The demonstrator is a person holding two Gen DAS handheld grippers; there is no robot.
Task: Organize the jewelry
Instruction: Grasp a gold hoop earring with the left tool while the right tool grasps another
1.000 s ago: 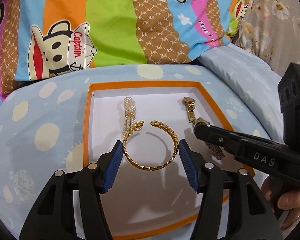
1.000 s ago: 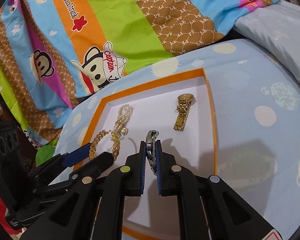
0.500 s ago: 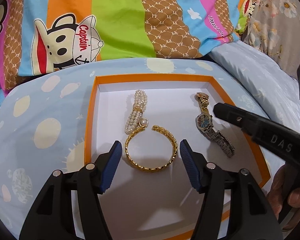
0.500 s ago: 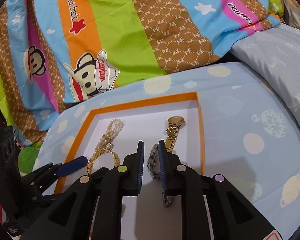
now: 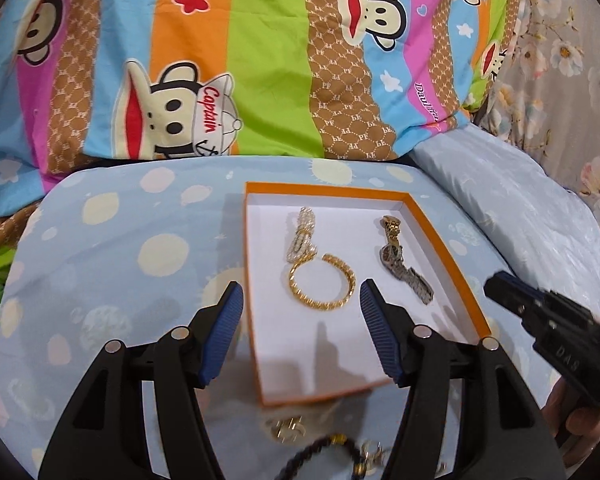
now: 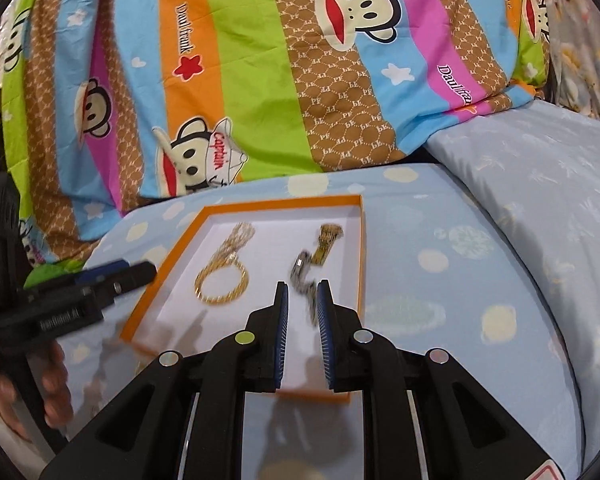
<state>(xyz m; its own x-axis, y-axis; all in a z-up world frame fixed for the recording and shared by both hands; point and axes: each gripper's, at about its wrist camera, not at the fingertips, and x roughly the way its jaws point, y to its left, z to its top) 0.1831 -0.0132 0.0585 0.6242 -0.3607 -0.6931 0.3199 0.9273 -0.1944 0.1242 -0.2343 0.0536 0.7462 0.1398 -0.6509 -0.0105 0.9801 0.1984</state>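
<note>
Jewelry box (image 5: 324, 191), orange-rimmed and white inside, on the blue spotted cover (image 5: 120, 260), striped monkey quilt (image 5: 260, 60) behind. Now seen whole in both views, where a second ago filling the frame: both claws drawn back and up from it.

Left gripper (image 5: 300, 288): wide, nothing between the pads, pulled clear of the gold bangle (image 5: 322, 284) it had bracketed. Right gripper (image 6: 303, 286): just been opening, now a narrow gap, pads pressing on nothing; watch (image 5: 392, 254) let go, flat along the box's right side with the band stretched toward the near edge. Bangle mid-box, touching the lower end of the pearl bracelet (image 5: 302, 232).

Judged from that: three pieces laid side by side, placing step done, both claws free for the next pick.

Only in the left wrist view: more to sort on the cover just in front of the box, a dark beaded strand (image 5: 320, 448) and a small gold piece (image 5: 288, 430), blurred. Hidden behind the claw in the right wrist view. Only there: fingers (image 6: 52, 384) round the left handle.
</note>
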